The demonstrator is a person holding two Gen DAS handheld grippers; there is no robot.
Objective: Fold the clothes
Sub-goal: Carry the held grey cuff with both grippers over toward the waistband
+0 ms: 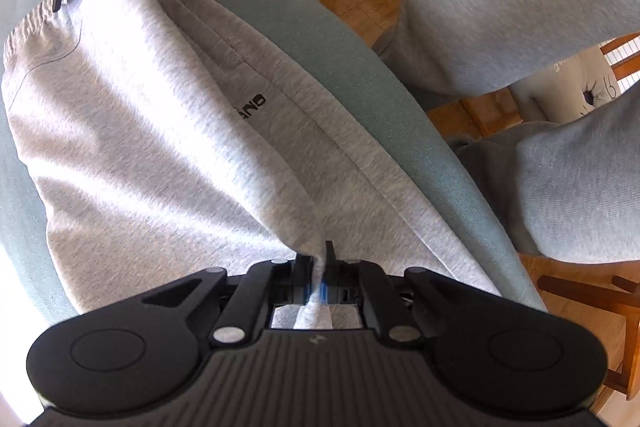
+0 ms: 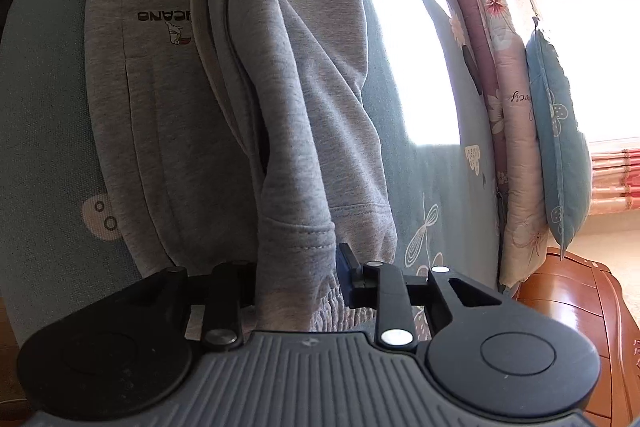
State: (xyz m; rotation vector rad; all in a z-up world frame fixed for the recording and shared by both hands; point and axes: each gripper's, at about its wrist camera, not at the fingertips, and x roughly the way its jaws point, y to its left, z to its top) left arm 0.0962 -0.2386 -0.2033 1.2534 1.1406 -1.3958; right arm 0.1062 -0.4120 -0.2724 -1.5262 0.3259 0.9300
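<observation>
Pinching a fold of the grey sweatpants (image 1: 160, 131), the left tongs (image 1: 316, 259) are closing fully on the cloth. The right tongs (image 2: 296, 267) are standing partly open around a hem, pads apart. The sweatpants are lying on the bed (image 2: 44, 131); their print partly reads "CANB".

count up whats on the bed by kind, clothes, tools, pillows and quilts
grey sweatpants: 1
tools: 2 (left tool shut on a pinch of the sweatpants, right tool with the hem between its jaws)
blue pillow: 1
folded floral quilt: 1
total: 5
</observation>
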